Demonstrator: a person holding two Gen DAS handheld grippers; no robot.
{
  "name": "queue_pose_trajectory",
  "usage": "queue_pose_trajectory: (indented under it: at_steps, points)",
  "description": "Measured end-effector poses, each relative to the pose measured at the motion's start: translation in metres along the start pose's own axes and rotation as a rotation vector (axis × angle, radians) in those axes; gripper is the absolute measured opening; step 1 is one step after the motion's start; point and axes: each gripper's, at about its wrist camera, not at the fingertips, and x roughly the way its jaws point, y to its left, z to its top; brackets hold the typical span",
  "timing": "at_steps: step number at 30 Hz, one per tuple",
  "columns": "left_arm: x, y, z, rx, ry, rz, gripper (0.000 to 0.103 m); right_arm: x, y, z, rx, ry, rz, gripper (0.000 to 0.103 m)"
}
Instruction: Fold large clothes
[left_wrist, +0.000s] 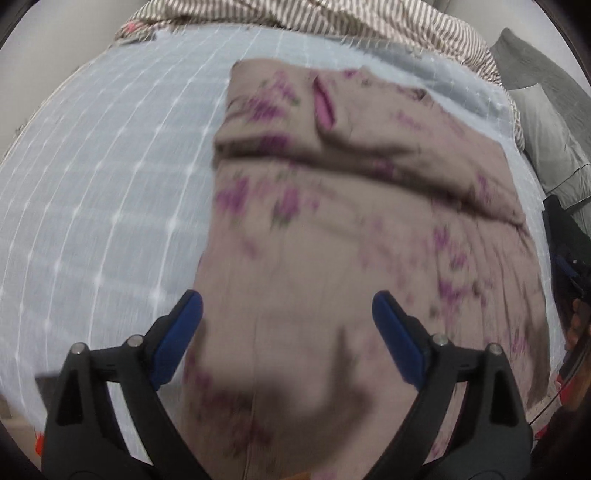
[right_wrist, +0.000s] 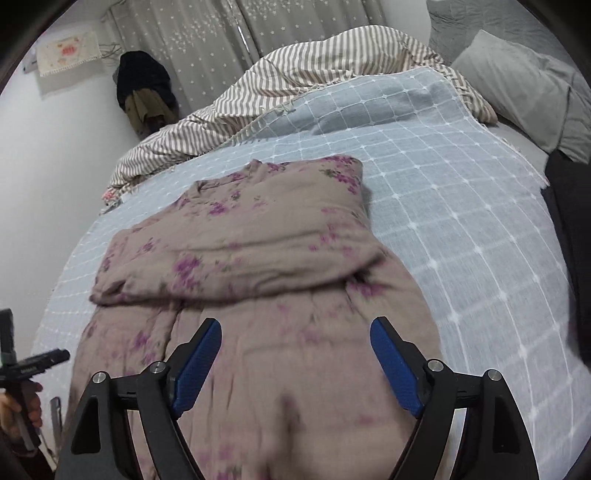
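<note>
Left wrist view: the left gripper (left_wrist: 287, 314) hung with jaws wide apart, holding nothing, above the floral garment (left_wrist: 354, 236) on the checked bedspread (left_wrist: 110, 192). Its long axis ran away from the camera, top folded over. Right wrist view: right gripper (right_wrist: 295, 343) likewise spread, empty, over the garment's near end.

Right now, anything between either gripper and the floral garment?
Nothing visible. The left gripper and right gripper are both open, and only the floral garment shows between and ahead of their fingers. It lies partly folded on the blue grid blanket; the striped duvet and grey pillow sit beyond it.
</note>
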Motion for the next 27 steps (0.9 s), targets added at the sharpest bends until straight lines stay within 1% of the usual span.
queue_pose_trajectory:
  at_steps: [3, 7, 10, 13, 15, 17, 18, 20, 24, 25, 27]
  points:
    - [-0.003, 0.011, -0.031, -0.026, 0.022, 0.013, 0.093, -0.025, -0.016, -0.031, 0.032, 0.017, -0.007, 0.086]
    - [0.003, 0.027, -0.063, -0.064, 0.076, -0.004, 0.093, -0.039, -0.036, -0.07, 0.052, 0.057, -0.054, 0.086]
    - [0.004, 0.033, -0.076, -0.049, 0.102, -0.009, 0.093, -0.046, -0.053, -0.098, 0.093, 0.091, -0.061, 0.086]
    - [0.006, 0.039, -0.087, -0.043, 0.131, -0.046, 0.093, -0.053, -0.068, -0.118, 0.129, 0.113, -0.051, 0.086]
    - [0.011, 0.043, -0.093, -0.062, 0.166, -0.085, 0.093, -0.053, -0.076, -0.127, 0.152, 0.138, -0.023, 0.086]
    - [0.018, 0.048, -0.1, -0.092, 0.206, -0.142, 0.093, -0.05, -0.086, -0.136, 0.18, 0.172, -0.002, 0.086]
    - [0.019, 0.05, -0.104, -0.096, 0.205, -0.16, 0.093, -0.048, -0.088, -0.14, 0.192, 0.182, -0.003, 0.086]
    - [0.018, 0.048, -0.106, -0.077, 0.192, -0.166, 0.093, -0.041, -0.097, -0.149, 0.229, 0.212, 0.013, 0.086]
    - [0.016, 0.043, -0.108, -0.043, 0.194, -0.177, 0.093, -0.041, -0.098, -0.154, 0.237, 0.19, 0.047, 0.087]
    - [0.017, 0.041, -0.109, -0.033, 0.2, -0.187, 0.093, -0.04, -0.098, -0.153, 0.236, 0.19, 0.054, 0.087]
    - [0.017, 0.04, -0.109, -0.019, 0.213, -0.214, 0.093, -0.038, -0.095, -0.152, 0.23, 0.196, 0.095, 0.087]
